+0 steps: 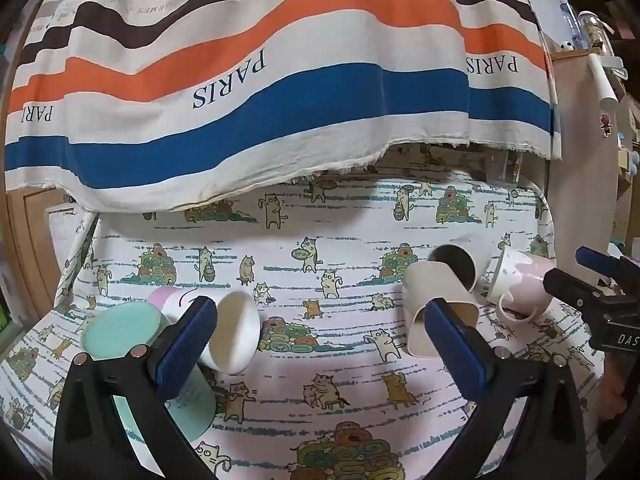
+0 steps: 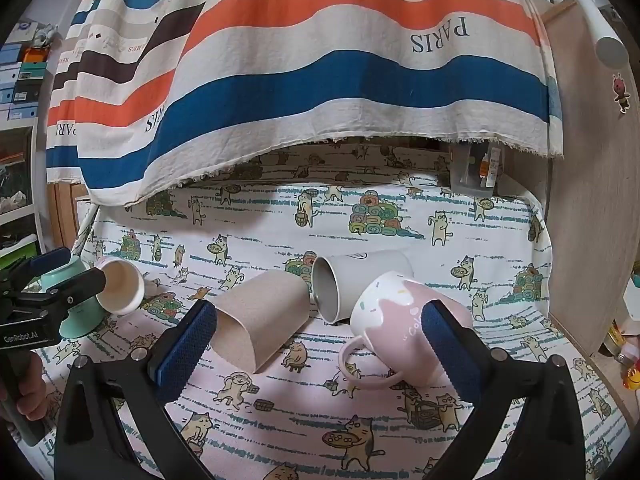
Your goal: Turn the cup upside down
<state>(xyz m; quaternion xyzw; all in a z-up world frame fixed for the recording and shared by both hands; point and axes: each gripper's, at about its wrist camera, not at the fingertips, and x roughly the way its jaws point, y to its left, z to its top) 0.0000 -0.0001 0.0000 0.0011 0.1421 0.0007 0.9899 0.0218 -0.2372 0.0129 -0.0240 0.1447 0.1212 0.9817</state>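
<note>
Several cups are on a cat-print cloth. A mint cup (image 1: pixel 120 332) stands upside down at the left, also in the right wrist view (image 2: pixel 78 308). A white and pink cup (image 1: pixel 236 332) lies on its side beside it. A beige cup (image 2: pixel 260 316), a grey cup (image 2: pixel 356 280) and a pink mug with a handle (image 2: pixel 404 328) lie on their sides at the right. My left gripper (image 1: pixel 320 344) is open and empty, its left finger in front of the mint cup. My right gripper (image 2: pixel 320 344) is open and empty, near the beige cup and the pink mug.
A striped cloth marked PARIS (image 1: pixel 260 92) hangs over the back of the table. A wooden panel (image 2: pixel 592 200) stands at the right edge. Shelves with boxes (image 2: pixel 20 80) are at the far left. A clear container (image 2: pixel 480 172) sits at the back right.
</note>
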